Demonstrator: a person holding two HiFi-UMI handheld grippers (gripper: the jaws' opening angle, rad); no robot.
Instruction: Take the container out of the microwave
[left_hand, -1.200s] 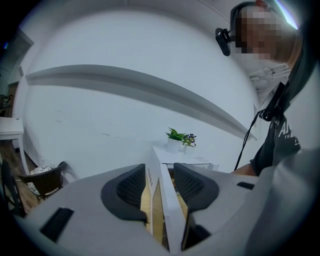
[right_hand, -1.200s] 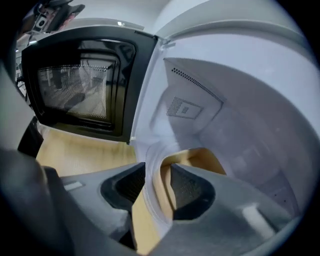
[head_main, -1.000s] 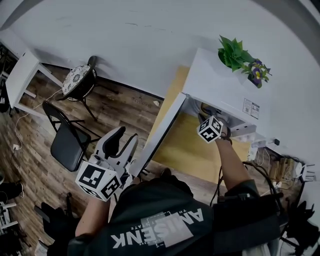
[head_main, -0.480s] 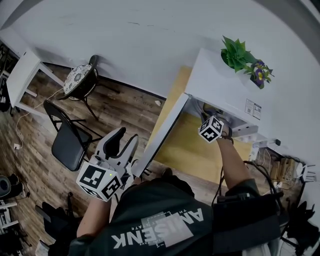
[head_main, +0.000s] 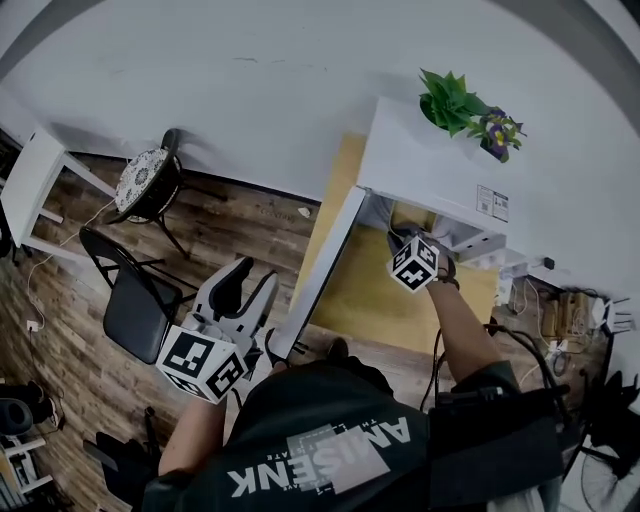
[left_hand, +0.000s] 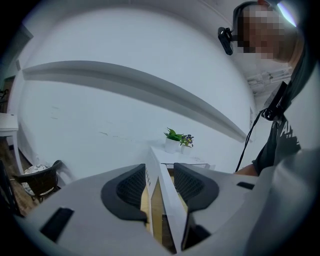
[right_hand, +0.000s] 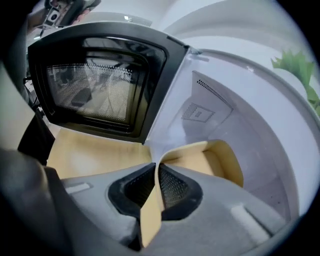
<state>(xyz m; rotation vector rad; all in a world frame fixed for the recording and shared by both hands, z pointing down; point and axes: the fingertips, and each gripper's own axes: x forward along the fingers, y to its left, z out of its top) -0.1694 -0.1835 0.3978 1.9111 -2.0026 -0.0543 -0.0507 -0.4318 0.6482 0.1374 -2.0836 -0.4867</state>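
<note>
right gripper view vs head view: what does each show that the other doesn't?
Right gripper view only: jaws of the right hand-held gripper, which have just been closing, pinching the rim of the tan container in the microwave. Head view only: the left hand-held gripper, open and empty, the chair, the wood floor. Both: the open microwave door and the plant.

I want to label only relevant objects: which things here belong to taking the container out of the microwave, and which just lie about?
Job: microwave, open door, container, right gripper (jaws have just been closing on the rim).
Lying about: potted plants, black chair, cushioned chair, table.
</note>
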